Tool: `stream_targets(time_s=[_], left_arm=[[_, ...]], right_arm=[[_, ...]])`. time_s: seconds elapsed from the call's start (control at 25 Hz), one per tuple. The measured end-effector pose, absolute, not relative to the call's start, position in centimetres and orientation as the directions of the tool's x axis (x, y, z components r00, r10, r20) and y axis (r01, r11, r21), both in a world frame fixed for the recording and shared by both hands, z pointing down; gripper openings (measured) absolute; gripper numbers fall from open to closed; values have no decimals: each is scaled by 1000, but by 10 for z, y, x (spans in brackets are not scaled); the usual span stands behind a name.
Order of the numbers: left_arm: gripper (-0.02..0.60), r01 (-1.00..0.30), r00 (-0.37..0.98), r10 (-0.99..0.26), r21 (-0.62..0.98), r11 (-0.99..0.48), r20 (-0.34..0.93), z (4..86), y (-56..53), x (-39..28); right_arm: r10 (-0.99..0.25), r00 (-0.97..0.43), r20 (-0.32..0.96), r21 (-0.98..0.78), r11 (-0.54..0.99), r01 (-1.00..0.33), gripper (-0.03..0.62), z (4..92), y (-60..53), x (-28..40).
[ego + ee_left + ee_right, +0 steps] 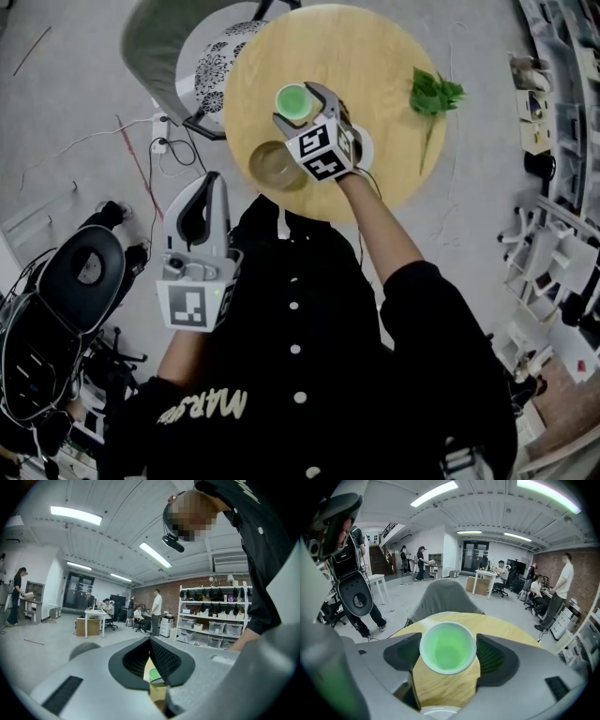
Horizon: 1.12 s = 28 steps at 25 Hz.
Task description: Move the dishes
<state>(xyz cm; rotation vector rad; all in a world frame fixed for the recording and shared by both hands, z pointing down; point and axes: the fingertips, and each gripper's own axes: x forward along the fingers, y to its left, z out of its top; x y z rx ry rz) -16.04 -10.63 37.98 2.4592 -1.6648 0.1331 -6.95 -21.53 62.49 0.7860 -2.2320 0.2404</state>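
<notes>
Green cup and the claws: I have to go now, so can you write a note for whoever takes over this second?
Right claw: shut on the green cup, over the round wooden table. I cannot tell whether the cup is off the tabletop.
Left claw: shut, empty, held off the table, near the person's body.
On the table: a see-through bowl beside the cup, a white dish partly hidden under the right claw, and leafy greens on the right side.
Done: cup gripped.
Left: carry the cup, then probably the bowl and dish. Where they go is not shown.
</notes>
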Motion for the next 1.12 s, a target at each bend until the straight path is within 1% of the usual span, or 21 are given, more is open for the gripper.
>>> stream_targets(time_s=[0.48, 1.12], left_arm=[[3, -917, 398, -902, 89, -388, 166, 376, -107, -140], [3, -918, 397, -900, 81, -388, 178, 382, -93, -135]], right_arm=[[-474, -504, 722, 61, 769, -636, 367, 634, -195, -27], [-465, -503, 729, 48, 768, -639, 368, 649, -178, -22]])
